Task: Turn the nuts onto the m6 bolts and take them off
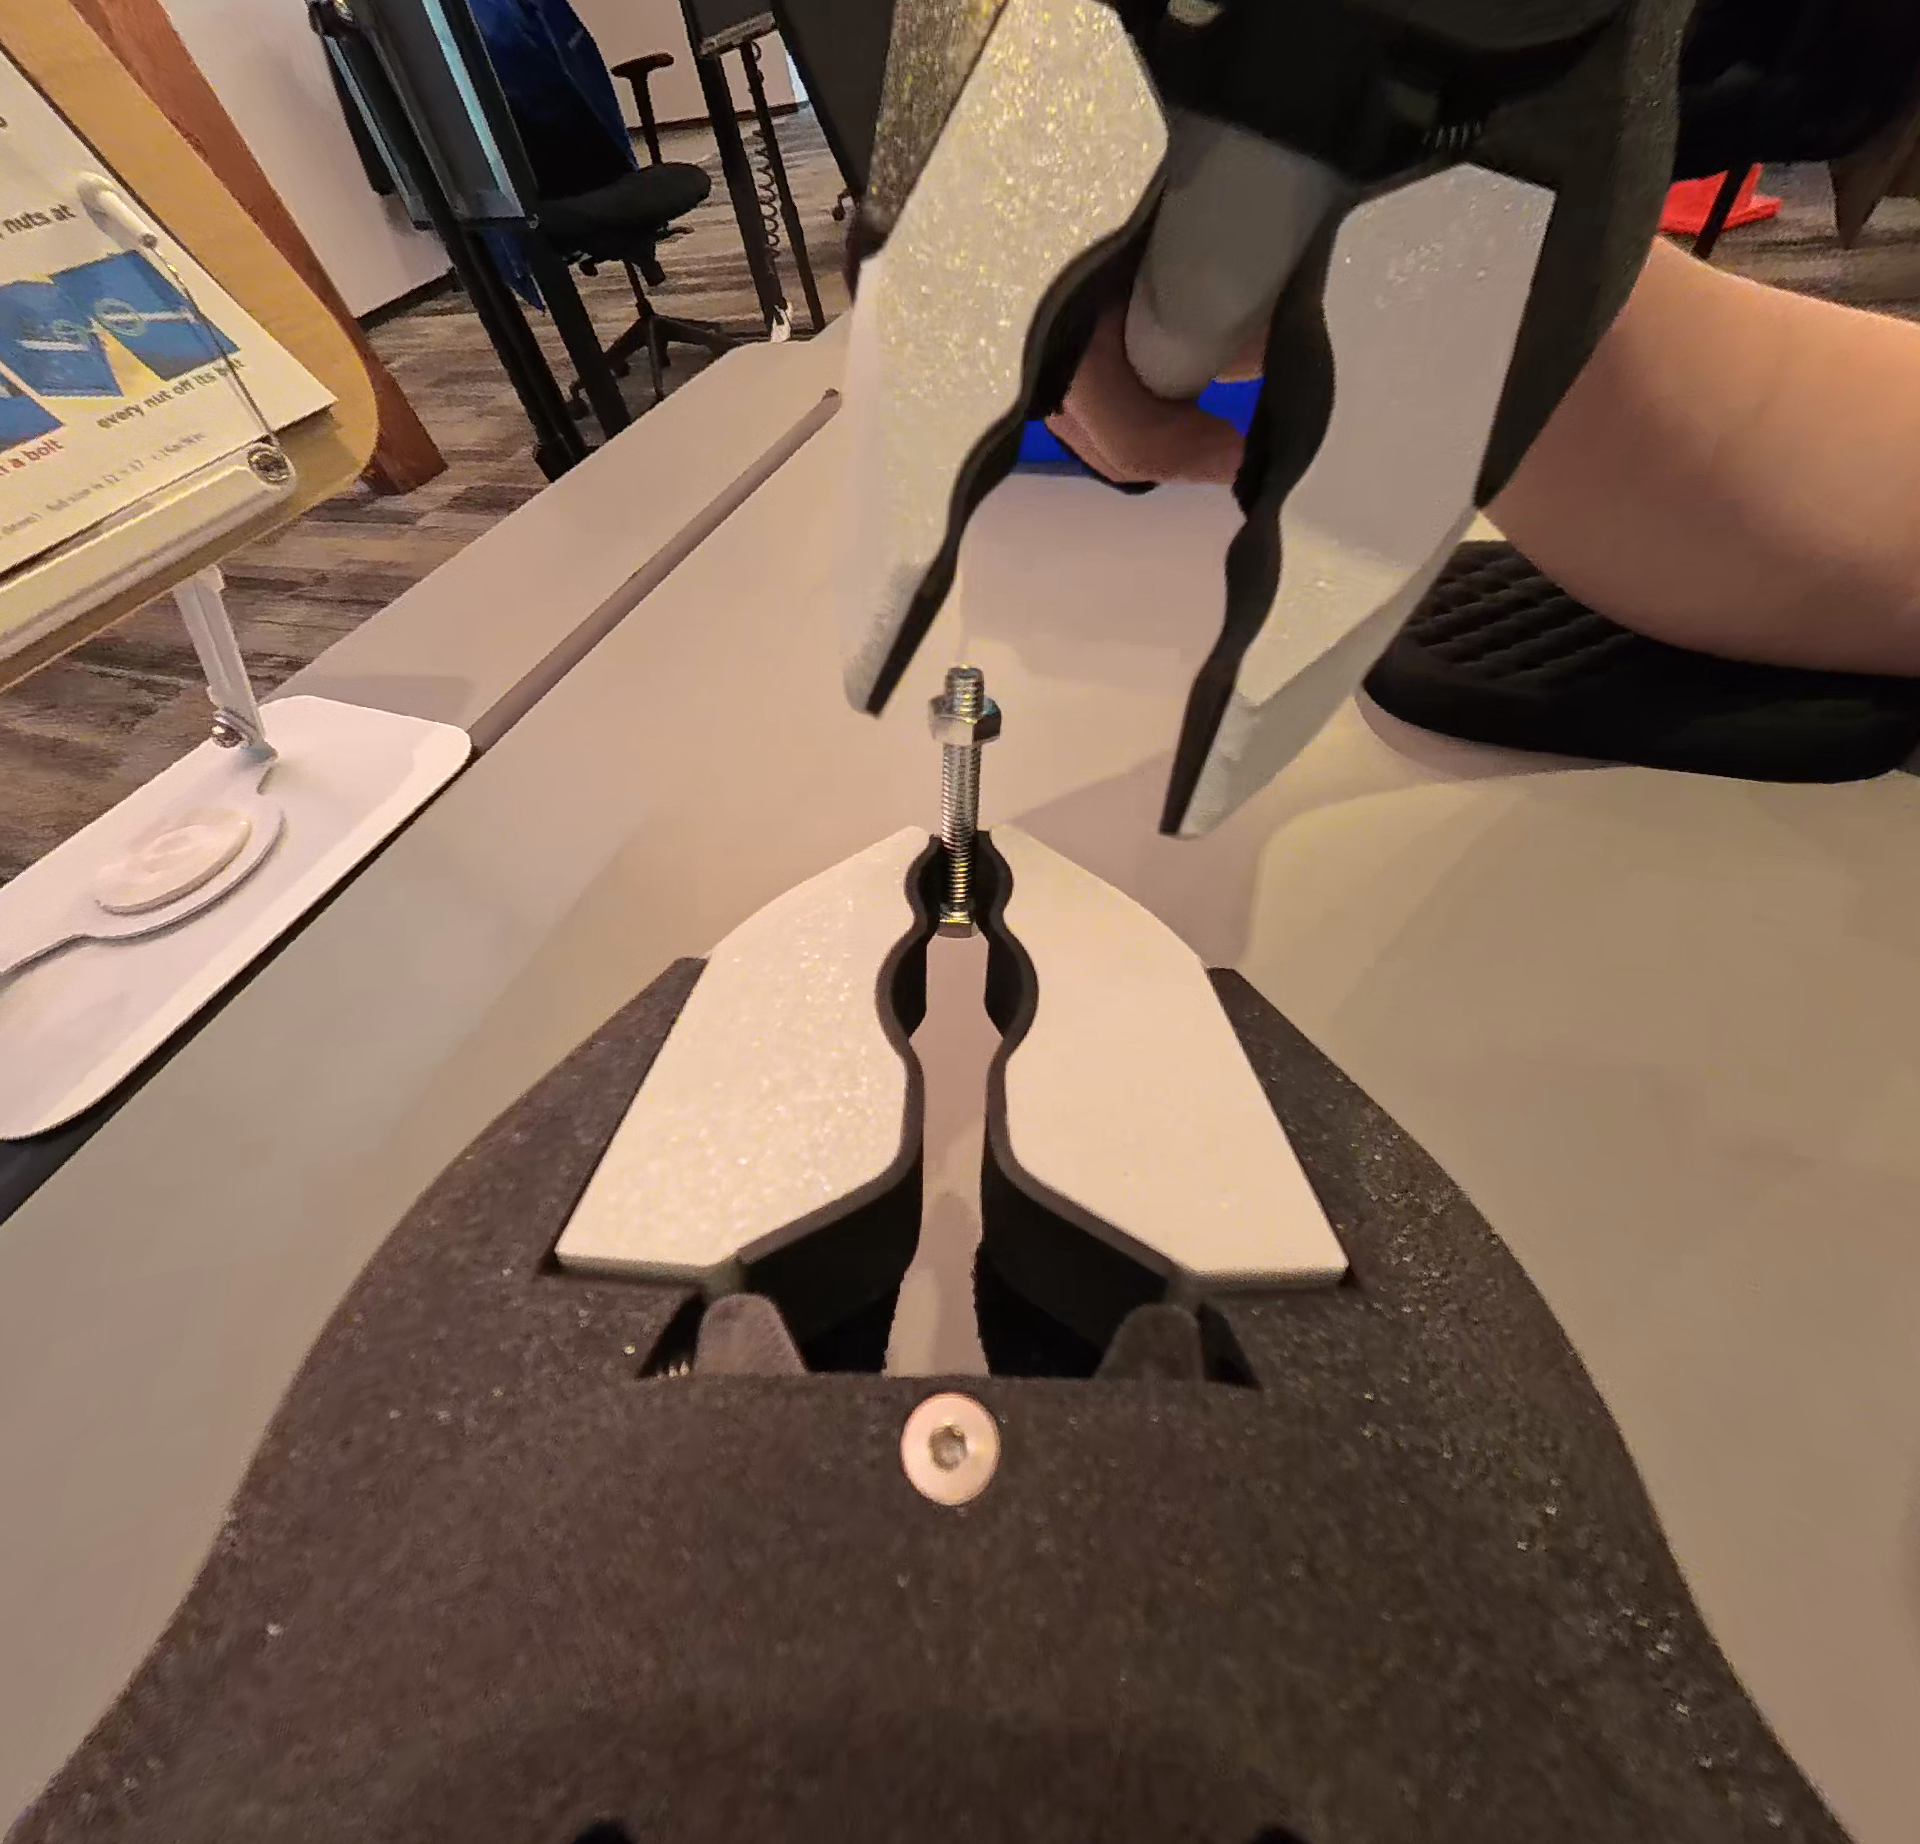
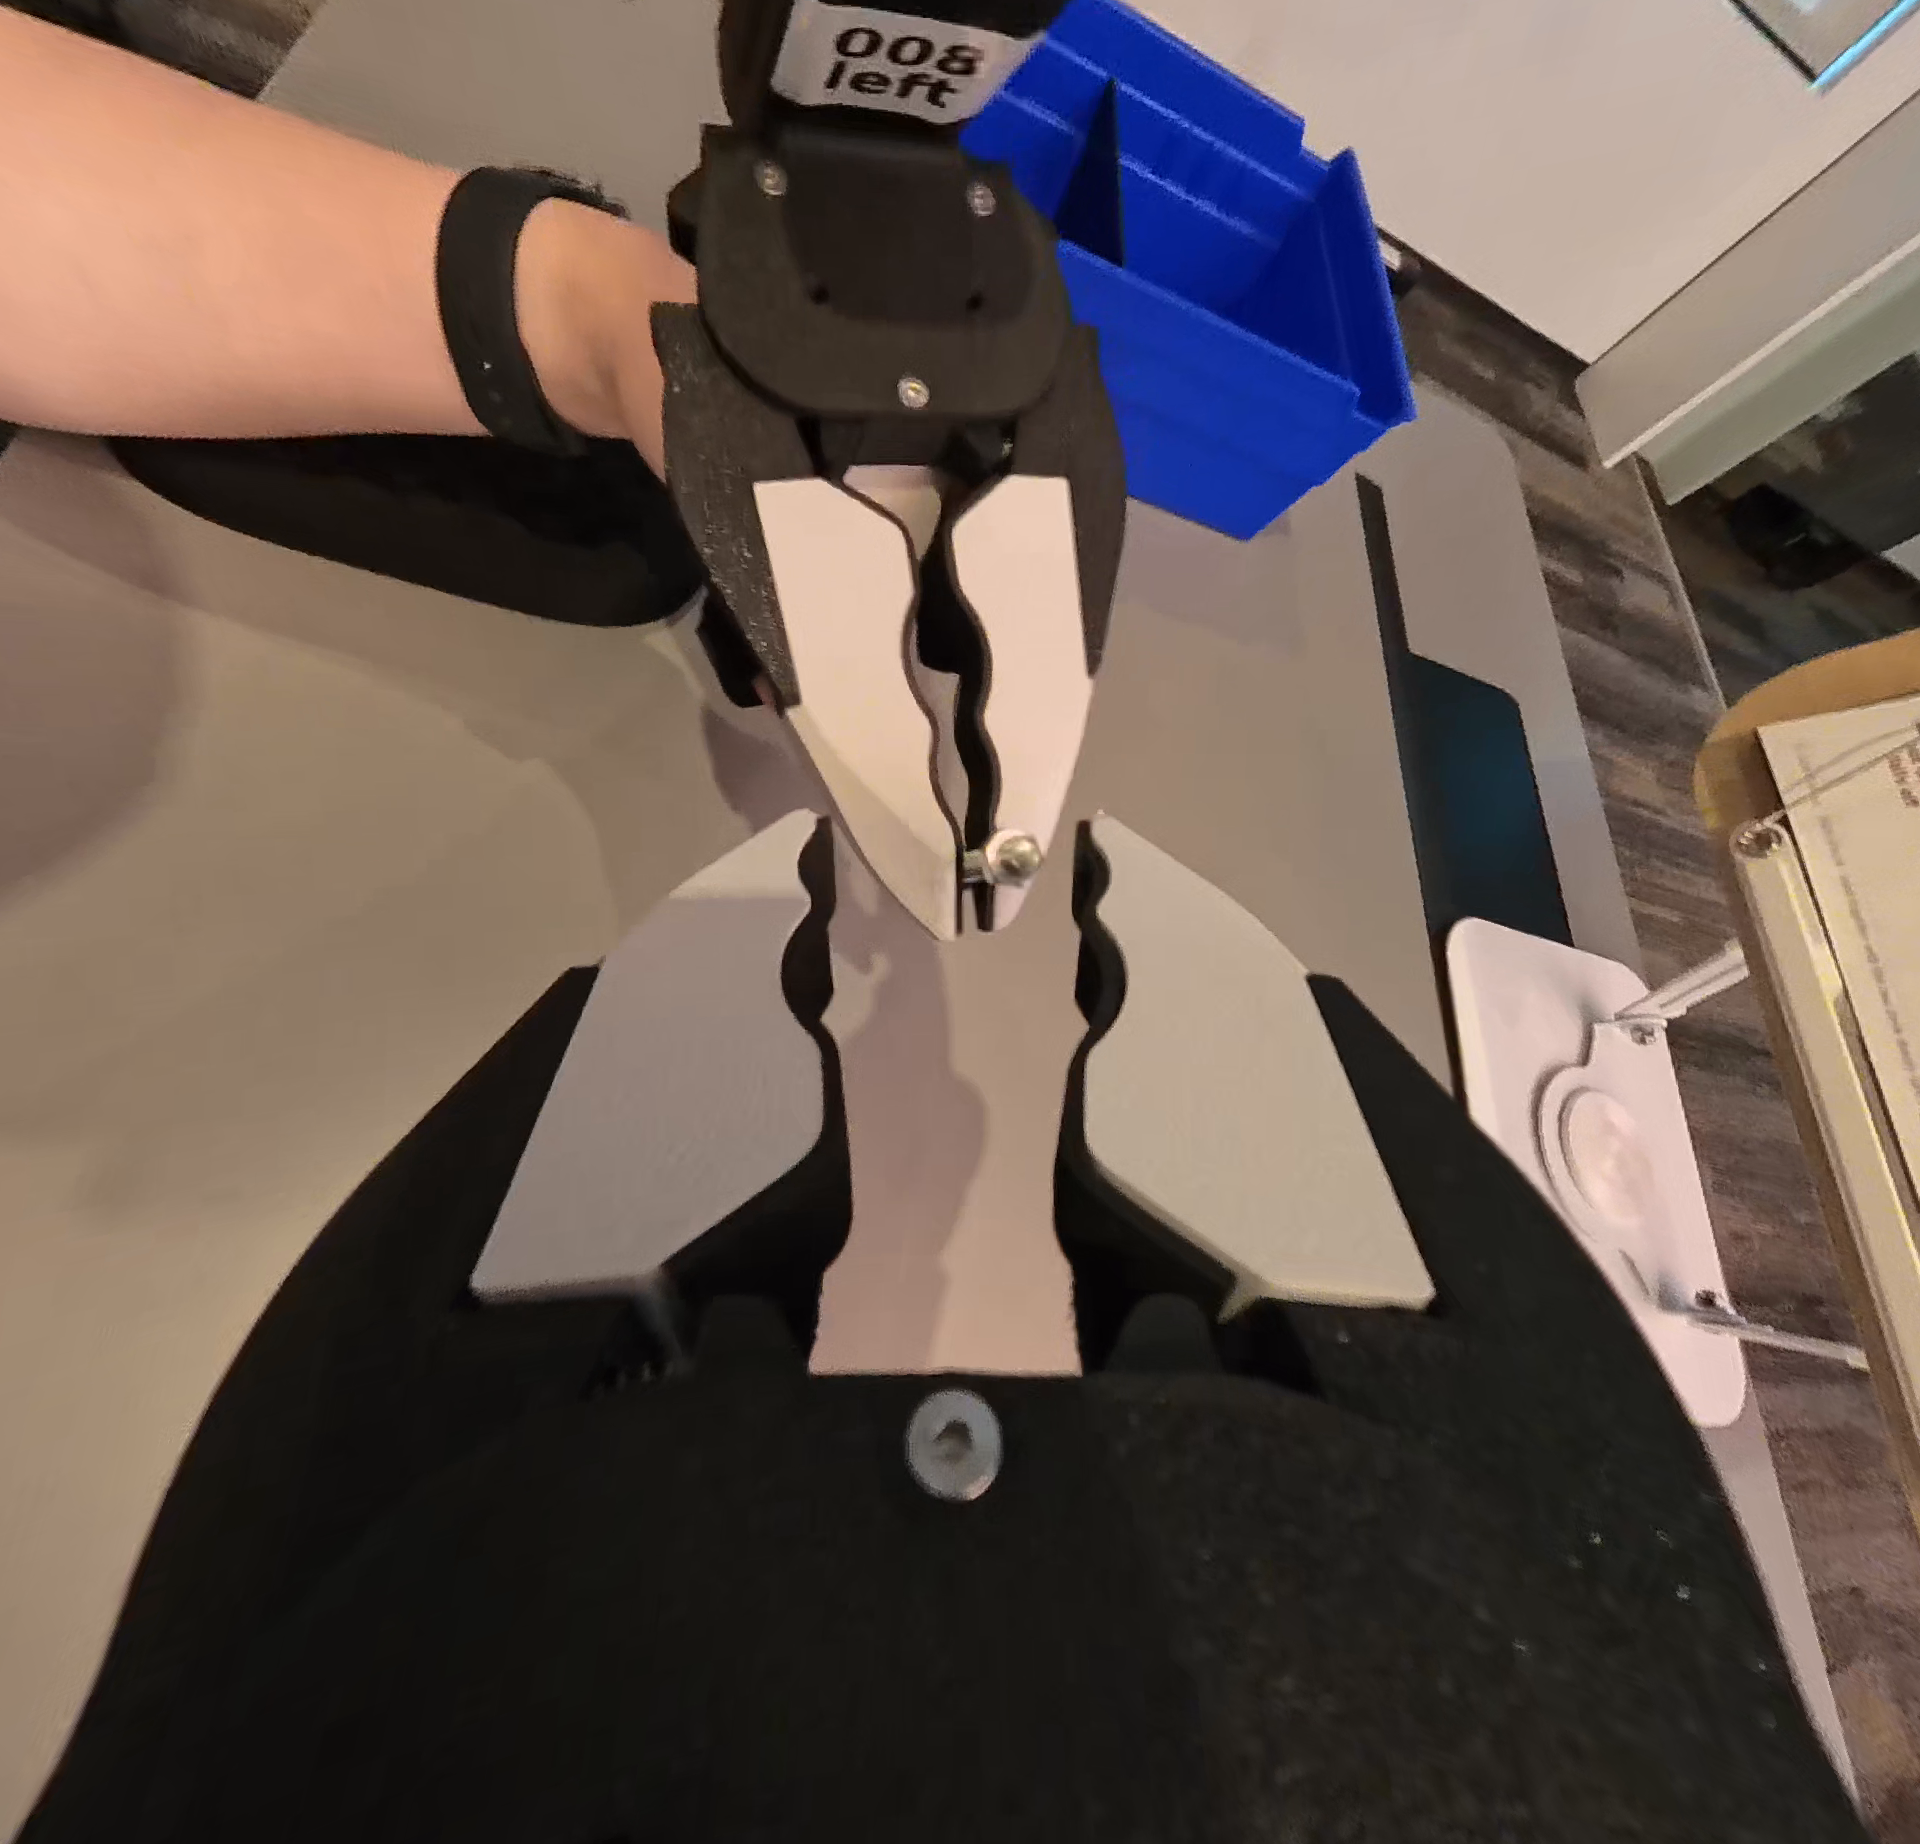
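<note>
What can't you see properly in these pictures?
- Lower bolt: left wrist view, the bottom end sits hidden between the left gripper's fingers.
- Inside the blue bin: right wrist view, its walls and the left gripper hide the contents.
- Bin in left wrist view: mostly hidden behind the right gripper and the hand.
- Nut's thread grip: too small to tell how tight it is.
- Paper sign: cut off by the left edge.
</note>
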Tool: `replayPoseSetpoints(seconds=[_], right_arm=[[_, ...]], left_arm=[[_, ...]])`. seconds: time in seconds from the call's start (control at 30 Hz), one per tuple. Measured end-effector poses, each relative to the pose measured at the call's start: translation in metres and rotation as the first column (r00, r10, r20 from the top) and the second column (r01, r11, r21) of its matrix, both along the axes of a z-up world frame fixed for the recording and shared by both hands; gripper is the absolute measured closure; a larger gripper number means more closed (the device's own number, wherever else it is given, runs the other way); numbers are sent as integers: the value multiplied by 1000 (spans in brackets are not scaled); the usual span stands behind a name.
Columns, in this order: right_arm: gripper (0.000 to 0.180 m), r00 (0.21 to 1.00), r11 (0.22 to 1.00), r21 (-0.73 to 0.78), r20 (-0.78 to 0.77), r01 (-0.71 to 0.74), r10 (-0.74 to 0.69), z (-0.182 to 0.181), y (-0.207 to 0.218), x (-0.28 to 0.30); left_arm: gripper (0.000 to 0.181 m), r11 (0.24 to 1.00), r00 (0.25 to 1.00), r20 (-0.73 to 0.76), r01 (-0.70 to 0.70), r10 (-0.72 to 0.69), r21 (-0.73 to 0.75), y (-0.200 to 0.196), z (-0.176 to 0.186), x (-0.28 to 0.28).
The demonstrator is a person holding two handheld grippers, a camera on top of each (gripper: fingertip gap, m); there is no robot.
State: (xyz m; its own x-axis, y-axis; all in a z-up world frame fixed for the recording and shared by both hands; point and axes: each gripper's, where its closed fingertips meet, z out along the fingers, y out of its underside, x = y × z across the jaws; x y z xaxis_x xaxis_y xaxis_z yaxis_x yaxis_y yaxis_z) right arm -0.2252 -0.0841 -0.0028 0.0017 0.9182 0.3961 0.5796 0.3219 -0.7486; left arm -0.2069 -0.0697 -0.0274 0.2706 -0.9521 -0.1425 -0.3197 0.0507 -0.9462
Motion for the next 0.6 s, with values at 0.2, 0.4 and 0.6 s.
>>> replayPoseSetpoints(seconds=[0.2, 0.4, 0.6], right_arm=[[151, 997, 999, -49, 74, -1, 5, -11, -2, 10], [134, 1000, 1000, -6, 16, -4, 4, -2, -1, 1], [152, 998, 999, -44, 66, 7, -4, -8, 0, 12]], left_arm=[[176, 999, 999, 3, -32, 32, -4, 6, 1, -5], [176, 1000, 1000, -5, -17, 17, 6, 3, -1, -1], [176, 999, 999, 35, -31, 32, -21, 7, 4, -6]])
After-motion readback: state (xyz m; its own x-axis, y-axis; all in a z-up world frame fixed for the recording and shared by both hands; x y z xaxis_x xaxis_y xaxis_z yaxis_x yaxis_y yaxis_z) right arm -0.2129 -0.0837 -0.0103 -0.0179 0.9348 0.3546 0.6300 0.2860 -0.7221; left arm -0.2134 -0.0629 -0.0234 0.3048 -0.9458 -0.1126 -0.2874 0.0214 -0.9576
